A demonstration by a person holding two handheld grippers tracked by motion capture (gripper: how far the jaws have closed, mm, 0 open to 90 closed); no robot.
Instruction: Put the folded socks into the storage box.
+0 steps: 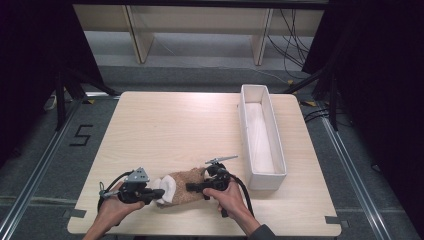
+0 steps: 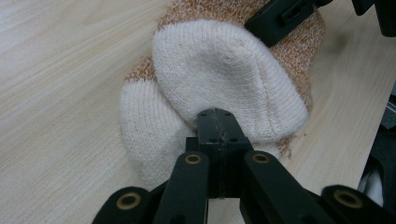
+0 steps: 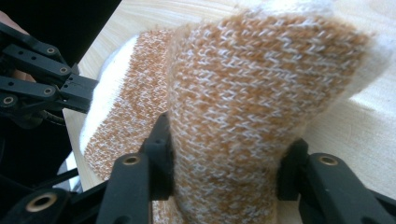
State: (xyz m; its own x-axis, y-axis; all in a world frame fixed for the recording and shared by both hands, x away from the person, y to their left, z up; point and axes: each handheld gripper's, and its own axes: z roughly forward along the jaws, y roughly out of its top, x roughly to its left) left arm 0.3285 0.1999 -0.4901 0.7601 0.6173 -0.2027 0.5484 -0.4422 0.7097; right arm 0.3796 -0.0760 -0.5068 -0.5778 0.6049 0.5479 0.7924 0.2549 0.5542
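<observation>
Left tongs (image 2: 215,122) pressed together on the sock's (image 2: 224,74) white toe. Right tongs (image 3: 224,163) spread around the orange knit, squeezing it. Sock lies at the table's (image 1: 165,125) near edge, between both. Risk: opposing pulls stretch the knit, or the toe slips free.

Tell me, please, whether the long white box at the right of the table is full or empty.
Empty: the white box shows its bare pale floor end to end in the high view.

Two handheld black grippers, pretty basic rig
left gripper (image 1: 159,192) has a grey plate, right gripper (image 1: 190,187) brass-coloured pivot pins, thick black cable
</observation>
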